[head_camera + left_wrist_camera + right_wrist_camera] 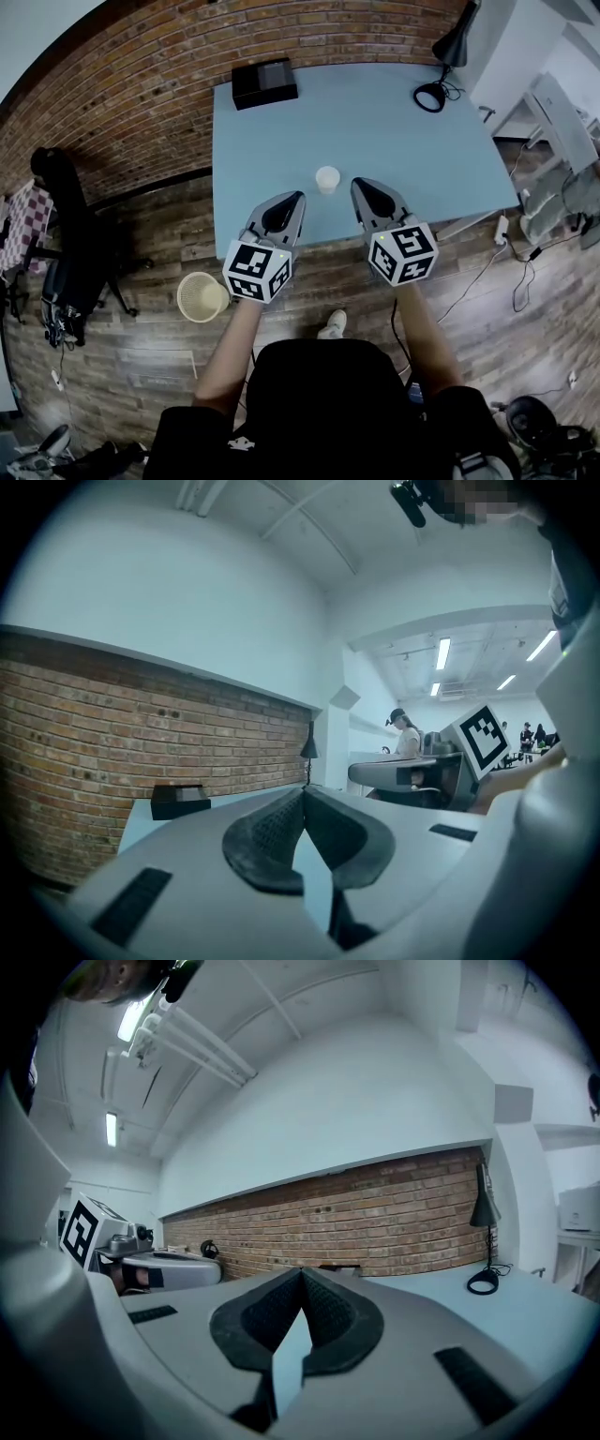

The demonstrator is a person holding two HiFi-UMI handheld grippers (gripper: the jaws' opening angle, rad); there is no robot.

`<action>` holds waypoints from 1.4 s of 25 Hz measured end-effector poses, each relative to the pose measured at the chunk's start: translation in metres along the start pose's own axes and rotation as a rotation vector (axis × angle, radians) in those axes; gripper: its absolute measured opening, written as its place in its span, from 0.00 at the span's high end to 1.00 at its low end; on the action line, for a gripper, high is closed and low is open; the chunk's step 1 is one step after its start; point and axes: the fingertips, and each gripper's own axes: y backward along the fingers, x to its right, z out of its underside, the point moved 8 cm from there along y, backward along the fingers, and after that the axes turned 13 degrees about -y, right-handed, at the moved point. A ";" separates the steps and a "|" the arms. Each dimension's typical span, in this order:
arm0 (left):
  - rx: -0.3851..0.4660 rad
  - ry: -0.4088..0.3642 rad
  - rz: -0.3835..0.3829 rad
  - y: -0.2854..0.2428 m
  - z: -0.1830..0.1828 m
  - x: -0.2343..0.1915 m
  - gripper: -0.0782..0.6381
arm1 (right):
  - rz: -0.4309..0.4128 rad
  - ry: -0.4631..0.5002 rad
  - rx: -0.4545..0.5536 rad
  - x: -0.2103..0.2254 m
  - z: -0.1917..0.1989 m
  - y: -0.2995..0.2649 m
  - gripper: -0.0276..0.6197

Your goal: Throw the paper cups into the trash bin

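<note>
Head view: one paper cup [327, 179] stands upright on the blue table [394, 141], open end up, near the table's front edge. Nothing touches it.

The left claw [294, 198] is clenched. In the left gripper view its dark ribbed pads [267, 832] meet at the tips with nothing between them. It hovers over the table's front edge, just left of the cup and apart from it.

The right claw [360, 185] is also clenched and empty — the right gripper view shows the pads closing to a point with only table top beyond. It hovers just right of the cup, not in contact.

The cup therefore sits between the two claw tips, slightly ahead of them. Both claws point roughly level toward the brick wall [141, 84].

The trash bin [201, 296] is pale, round and mesh-sided. It stands on the wood floor [487, 309] at the person's left, near the table's near-left corner and well apart from the cup. Its contents cannot be read from this view.

Other items on the table:
- a black box [264, 82] at the far-left corner by the wall
- a black desk lamp [441, 61] at the far right, its ring base resting on the top

Off the table, a black office chair [70, 234] stands at far left, and cables [525, 272] trail over the floor at right.
</note>
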 end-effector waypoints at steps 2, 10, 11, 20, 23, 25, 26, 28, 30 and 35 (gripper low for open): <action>-0.002 0.000 -0.009 -0.008 -0.001 0.003 0.88 | -0.007 -0.004 -0.003 0.010 -0.001 -0.001 0.95; -0.035 0.023 -0.047 -0.029 0.007 0.016 0.88 | -0.035 -0.013 -0.029 0.037 0.002 -0.004 0.95; -0.042 0.026 -0.046 -0.031 0.009 0.016 0.88 | -0.034 -0.017 -0.031 0.039 0.002 -0.004 0.95; -0.069 0.004 -0.021 -0.049 0.020 0.009 0.88 | 0.009 -0.044 -0.029 0.054 0.005 -0.007 0.95; -0.084 -0.003 0.018 -0.059 0.027 0.003 0.88 | 0.043 -0.060 -0.016 0.060 0.006 -0.012 0.95; -0.099 -0.006 0.053 -0.067 0.031 -0.001 0.88 | 0.066 -0.068 -0.009 0.064 0.005 -0.014 0.95; -0.107 -0.010 0.072 -0.071 0.034 -0.003 0.88 | 0.076 -0.067 -0.008 0.065 0.003 -0.015 0.95; -0.119 -0.020 0.107 -0.079 0.037 -0.008 0.88 | 0.097 -0.059 -0.005 0.065 0.000 -0.018 0.95; -0.123 -0.031 0.146 -0.086 0.041 -0.015 0.88 | 0.117 -0.060 0.001 0.066 -0.003 -0.024 0.95; -0.163 -0.079 0.235 -0.105 0.056 -0.028 0.88 | 0.169 -0.071 0.011 0.070 -0.005 -0.040 0.95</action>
